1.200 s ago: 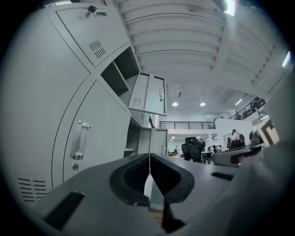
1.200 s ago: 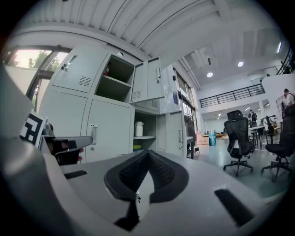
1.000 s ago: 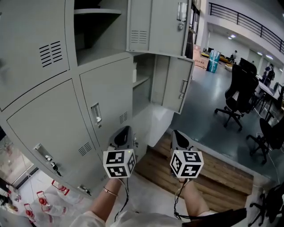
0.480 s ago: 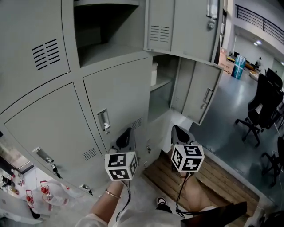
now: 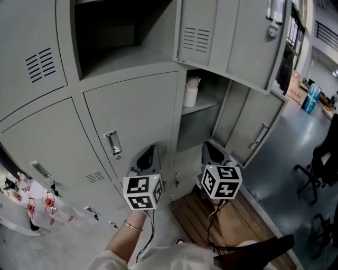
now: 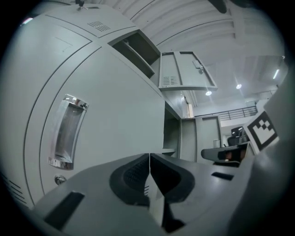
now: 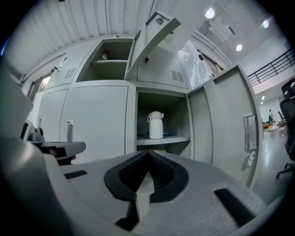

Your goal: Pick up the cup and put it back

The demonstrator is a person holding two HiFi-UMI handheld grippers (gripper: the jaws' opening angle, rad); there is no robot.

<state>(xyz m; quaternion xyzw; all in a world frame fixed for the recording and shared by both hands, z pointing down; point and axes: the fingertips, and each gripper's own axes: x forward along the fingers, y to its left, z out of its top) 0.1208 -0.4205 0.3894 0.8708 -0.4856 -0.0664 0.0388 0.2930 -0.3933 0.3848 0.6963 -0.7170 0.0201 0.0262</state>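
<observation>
Grey lockers (image 5: 132, 105) shelve a white cup (image 5: 190, 93); left claw (image 5: 150, 151) and right claw (image 5: 211, 146) both closed, holding nothing.

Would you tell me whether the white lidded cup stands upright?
Upright; the white lidded cup stands lid-up on the grey locker shelf.

Cool, even light falls from the ceiling lamps (image 7: 210, 12) overhead, which flare slightly in the right gripper view. The upper open compartment (image 5: 116, 37) sits in deep shadow. Both gripper views bend the lockers (image 6: 115, 92) hard and go black at the corners. The chrome handle (image 6: 67, 131) glints, and the cup (image 7: 156, 125) looks sharp — the near foreground goes soft.
</observation>
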